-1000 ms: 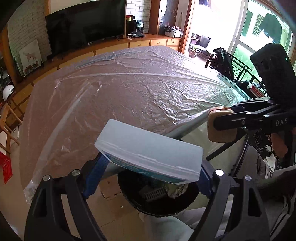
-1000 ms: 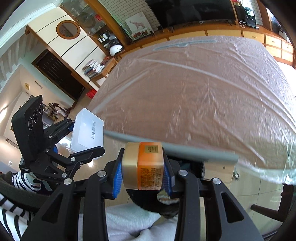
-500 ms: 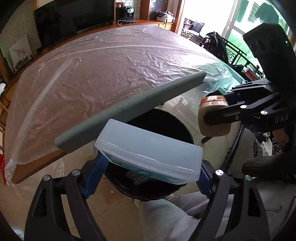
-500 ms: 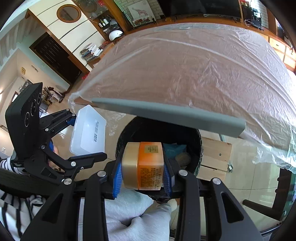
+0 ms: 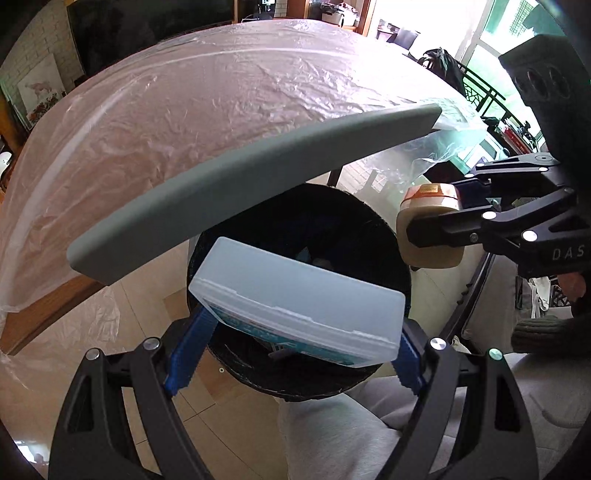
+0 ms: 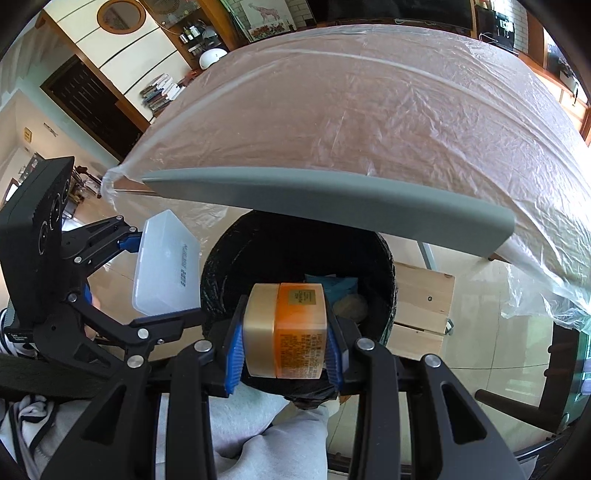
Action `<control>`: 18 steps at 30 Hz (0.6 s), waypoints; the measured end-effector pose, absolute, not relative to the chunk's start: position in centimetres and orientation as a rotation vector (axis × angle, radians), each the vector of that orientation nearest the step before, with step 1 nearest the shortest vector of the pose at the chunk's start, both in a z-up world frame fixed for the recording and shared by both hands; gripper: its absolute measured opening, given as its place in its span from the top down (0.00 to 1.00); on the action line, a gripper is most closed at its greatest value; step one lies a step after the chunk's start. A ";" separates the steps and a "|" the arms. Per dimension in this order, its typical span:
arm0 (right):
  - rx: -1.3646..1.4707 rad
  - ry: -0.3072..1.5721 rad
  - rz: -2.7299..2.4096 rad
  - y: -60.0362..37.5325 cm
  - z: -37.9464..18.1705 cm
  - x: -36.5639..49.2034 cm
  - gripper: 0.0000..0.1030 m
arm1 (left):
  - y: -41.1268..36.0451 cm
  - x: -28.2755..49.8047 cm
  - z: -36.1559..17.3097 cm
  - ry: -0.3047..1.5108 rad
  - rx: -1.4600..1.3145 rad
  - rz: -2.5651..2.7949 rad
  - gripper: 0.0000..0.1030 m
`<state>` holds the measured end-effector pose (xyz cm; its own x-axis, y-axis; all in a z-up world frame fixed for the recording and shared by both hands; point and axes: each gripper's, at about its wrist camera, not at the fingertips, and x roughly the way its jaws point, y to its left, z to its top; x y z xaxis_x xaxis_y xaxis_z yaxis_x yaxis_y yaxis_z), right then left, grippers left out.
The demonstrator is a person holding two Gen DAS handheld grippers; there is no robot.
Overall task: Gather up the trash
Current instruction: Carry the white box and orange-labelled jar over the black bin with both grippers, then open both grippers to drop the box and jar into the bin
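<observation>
Translucent plastic box (image 5: 295,306) clamped in left claw (image 5: 291,350), orange-labelled jar (image 6: 286,328) pinched in right claw (image 6: 284,354); both poised over black bin (image 6: 295,258) at 12 o'clock beneath table (image 6: 369,110) edge, apparently for dropping.

Worktop (image 6: 388,122): covered by clear plastic sheet (image 5: 221,110), grey padded edge strip (image 6: 332,199) along near side | Television (image 5: 147,33): dark, on far wall | Giraffe picture (image 6: 267,16): leaning by brick wall | Books (image 6: 160,92): stacked on low shelf | White helmet (image 6: 212,57): beside books | Wooden crate (image 6: 421,306): on tiled floor (image 5: 122,317)
</observation>
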<state>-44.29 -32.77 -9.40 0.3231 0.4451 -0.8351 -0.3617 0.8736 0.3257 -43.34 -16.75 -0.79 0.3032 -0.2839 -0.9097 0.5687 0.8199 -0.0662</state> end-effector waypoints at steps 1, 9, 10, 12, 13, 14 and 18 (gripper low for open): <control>0.076 1.122 0.528 -32.7 -9.6 -44.3 0.66 | -16.8 -43.3 -1.0 1.133 0.296 -0.575 0.17; 0.055 1.132 0.513 -31.6 -11.0 -43.2 0.66 | -17.4 -42.7 -2.6 1.152 0.325 -0.566 0.17; 0.054 1.135 0.510 -31.6 -11.1 -43.1 0.66 | -17.5 -42.5 -2.7 1.154 0.329 -0.565 0.17; 0.056 1.142 0.504 -31.6 -11.4 -43.0 0.66 | -17.5 -42.2 -2.9 1.155 0.331 -0.560 0.17; 0.057 1.147 0.504 -31.9 -11.5 -43.0 0.66 | -17.5 -42.2 -3.0 1.152 0.325 -0.562 0.17; 0.056 1.150 0.505 -31.8 -11.6 -43.0 0.66 | -17.4 -42.0 -2.9 1.148 0.308 -0.568 0.17; 0.078 1.142 0.515 -32.3 -11.5 -43.1 0.37 | -16.9 -41.5 -2.9 1.176 0.240 -0.588 0.17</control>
